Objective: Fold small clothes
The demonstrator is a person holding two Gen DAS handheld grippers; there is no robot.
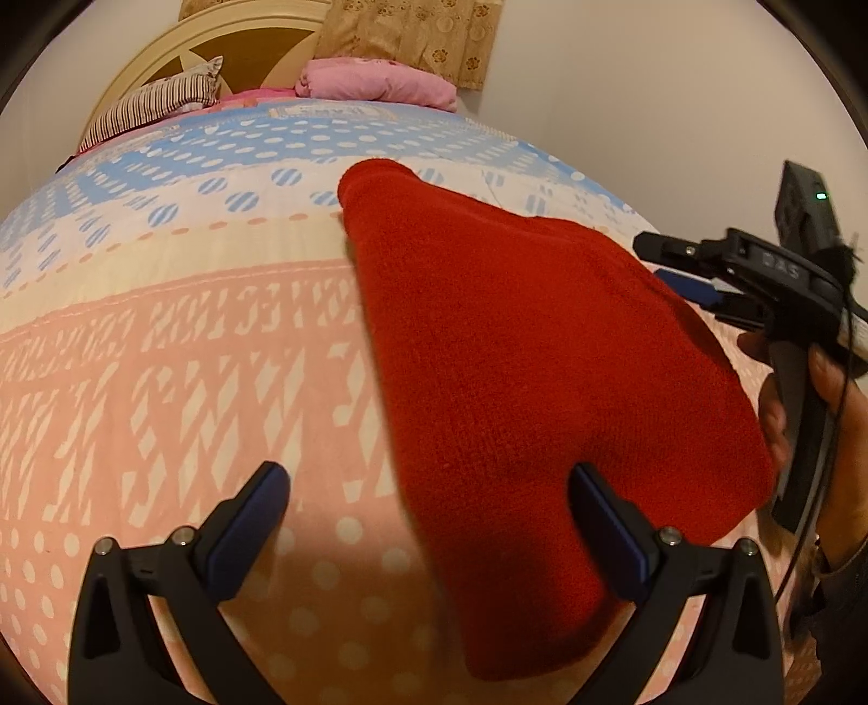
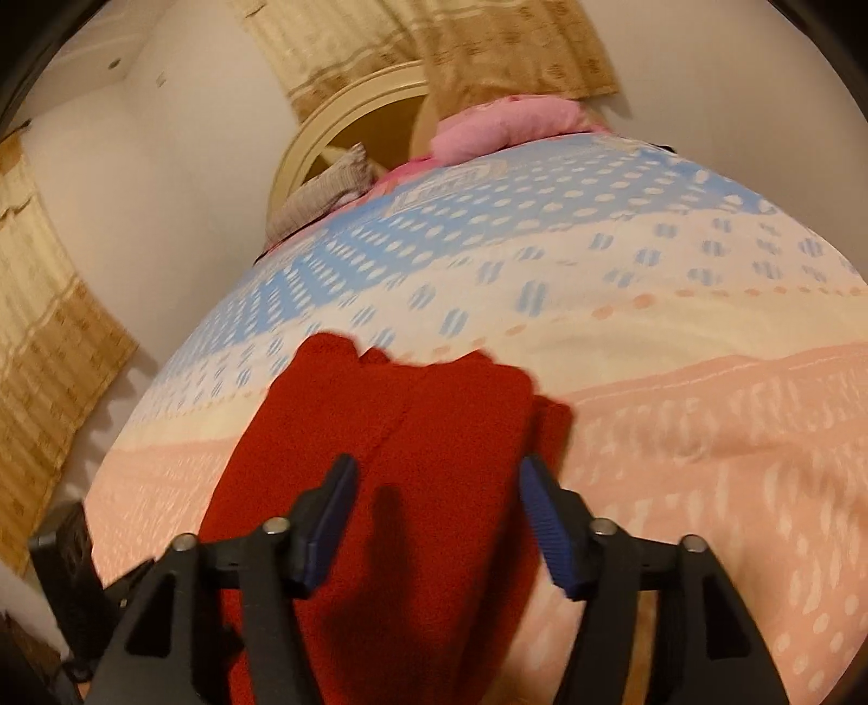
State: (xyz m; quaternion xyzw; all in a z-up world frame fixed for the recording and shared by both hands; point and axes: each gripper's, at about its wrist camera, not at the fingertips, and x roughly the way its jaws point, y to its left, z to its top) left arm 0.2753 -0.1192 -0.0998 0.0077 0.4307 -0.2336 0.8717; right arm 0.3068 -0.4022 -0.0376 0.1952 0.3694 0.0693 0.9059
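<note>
On the bedspread (image 1: 163, 352) the red garment (image 1: 515, 352) lies flat, both grippers' fingers spread, pinching nothing

A bed (image 1: 190, 336) with a bedspread (image 2: 678, 379) in pink, cream and blue bands fills the room. At its far end stands a cream rounded headboard (image 1: 163, 54), a striped pillow (image 1: 152, 103) and a pink pillow (image 1: 380, 81). Beige patterned curtains (image 2: 380, 38) hang on plain white walls (image 1: 651, 81)

Home bedroom: patterned bedspread (image 1: 163, 336), pillows (image 1: 380, 84), curved headboard (image 1: 163, 54), curtains (image 2: 54, 352).
</note>
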